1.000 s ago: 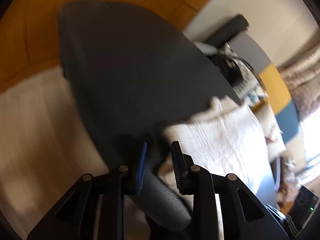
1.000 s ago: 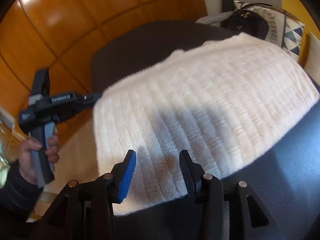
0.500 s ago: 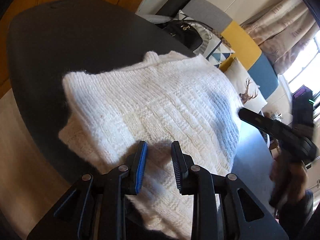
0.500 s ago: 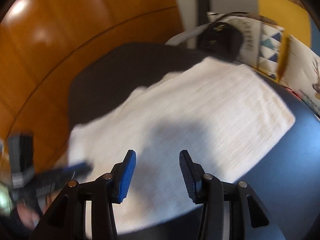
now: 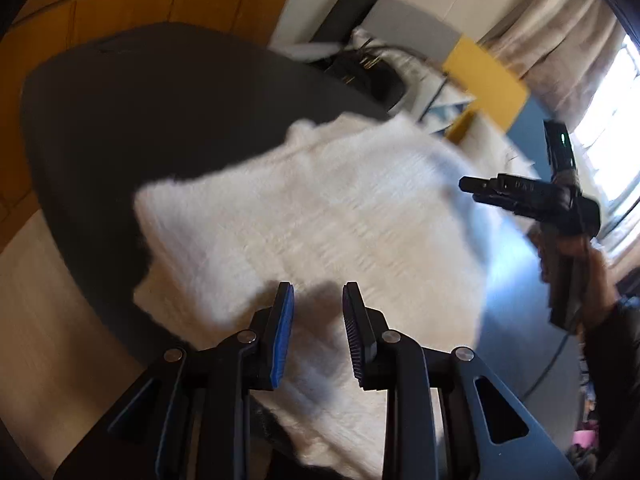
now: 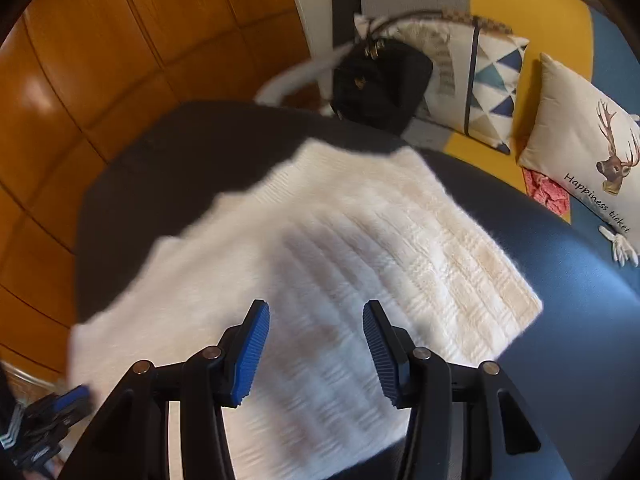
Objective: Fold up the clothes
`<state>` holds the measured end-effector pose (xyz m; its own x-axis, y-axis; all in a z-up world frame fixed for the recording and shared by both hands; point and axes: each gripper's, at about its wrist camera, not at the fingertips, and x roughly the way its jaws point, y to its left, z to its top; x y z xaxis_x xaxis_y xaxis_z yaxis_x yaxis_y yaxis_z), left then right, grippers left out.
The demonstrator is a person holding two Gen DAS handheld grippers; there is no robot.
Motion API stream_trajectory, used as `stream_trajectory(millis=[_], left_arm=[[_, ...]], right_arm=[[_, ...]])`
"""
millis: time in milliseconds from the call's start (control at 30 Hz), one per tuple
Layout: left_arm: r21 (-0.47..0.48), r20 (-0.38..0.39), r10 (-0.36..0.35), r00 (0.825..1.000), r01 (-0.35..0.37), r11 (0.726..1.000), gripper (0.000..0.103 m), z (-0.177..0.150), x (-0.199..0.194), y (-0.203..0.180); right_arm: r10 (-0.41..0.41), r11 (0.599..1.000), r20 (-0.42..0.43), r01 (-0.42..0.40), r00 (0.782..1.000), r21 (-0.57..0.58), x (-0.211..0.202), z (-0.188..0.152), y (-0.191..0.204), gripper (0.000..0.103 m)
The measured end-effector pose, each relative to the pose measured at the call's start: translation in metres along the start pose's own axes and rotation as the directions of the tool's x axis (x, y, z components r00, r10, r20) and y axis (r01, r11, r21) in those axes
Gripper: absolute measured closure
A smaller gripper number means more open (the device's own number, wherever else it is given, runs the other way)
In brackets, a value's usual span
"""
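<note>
A folded white knitted sweater (image 5: 320, 216) lies flat on a dark round table (image 5: 140, 120); it also shows in the right wrist view (image 6: 340, 248). My left gripper (image 5: 318, 320) is open and empty, hovering above the sweater's near edge. My right gripper (image 6: 316, 340) is open and empty, above the sweater's near part. The right gripper also shows in the left wrist view (image 5: 520, 196), held in a hand off the sweater's right side. The left gripper shows at the lower left corner of the right wrist view (image 6: 44, 420).
A black handbag (image 6: 380, 80) and patterned cushions (image 6: 480, 80) sit on a bench behind the table (image 6: 180, 160). A deer cushion (image 6: 588, 140) lies at the right. Orange wood panelling (image 6: 120, 40) is at the left. Curtains and a bright window (image 5: 600, 100) are at the right.
The left gripper swung from the table's bare edge round to face the sweater and its jaws opened wider. The right gripper pulled back from the sweater, staying open.
</note>
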<state>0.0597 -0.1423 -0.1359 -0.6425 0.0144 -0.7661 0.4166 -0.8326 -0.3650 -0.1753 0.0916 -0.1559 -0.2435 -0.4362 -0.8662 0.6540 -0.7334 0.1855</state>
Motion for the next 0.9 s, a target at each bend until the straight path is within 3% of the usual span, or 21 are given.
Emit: stream_trajectory(millis=[33, 267, 400, 433, 500, 667, 800, 900], left_arm=[[-0.007, -0.014, 0.013, 1.000, -0.013, 1.000, 0.076, -0.002, 0.006, 0.000], [-0.006, -0.009, 0.044, 0.999, -0.044, 0.999, 0.075, 0.002, 0.013, -0.002], [-0.022, 0.011, 0.040, 0.999, -0.040, 0.999, 0.075, 0.010, 0.004, 0.000], [-0.003, 0.031, 0.054, 0.998, -0.054, 0.999, 0.075, 0.009, 0.003, -0.003], [0.031, -0.003, 0.099, 0.995, -0.099, 0.995, 0.075, 0.008, 0.011, -0.006], [0.027, -0.002, 0.092, 0.996, -0.092, 0.995, 0.074, 0.011, 0.021, -0.003], [0.067, 0.000, 0.108, 0.994, -0.108, 0.992, 0.072, 0.019, 0.027, -0.003], [0.091, -0.003, 0.121, 0.993, -0.120, 0.989, 0.072, 0.025, 0.028, 0.000]], right_arm=[[-0.014, 1.000, -0.045, 0.013, 0.999, -0.013, 0.012, 0.002, -0.001, 0.051], [-0.041, 0.997, -0.055, 0.037, 0.998, -0.074, 0.023, 0.014, 0.013, 0.049], [-0.014, 0.998, 0.018, 0.015, 1.000, -0.061, -0.002, 0.024, 0.012, 0.050], [-0.020, 0.997, 0.036, 0.023, 0.999, -0.078, -0.006, 0.028, 0.015, 0.050], [-0.028, 0.994, 0.056, 0.034, 0.998, -0.108, -0.005, 0.038, 0.022, 0.050], [-0.135, 0.983, -0.059, 0.126, 0.989, -0.136, 0.042, 0.049, 0.023, 0.048], [-0.151, 0.982, -0.047, 0.145, 0.987, -0.119, 0.039, 0.053, 0.025, 0.048], [-0.114, 0.990, -0.078, 0.106, 0.990, -0.094, 0.027, 0.059, 0.019, 0.048]])
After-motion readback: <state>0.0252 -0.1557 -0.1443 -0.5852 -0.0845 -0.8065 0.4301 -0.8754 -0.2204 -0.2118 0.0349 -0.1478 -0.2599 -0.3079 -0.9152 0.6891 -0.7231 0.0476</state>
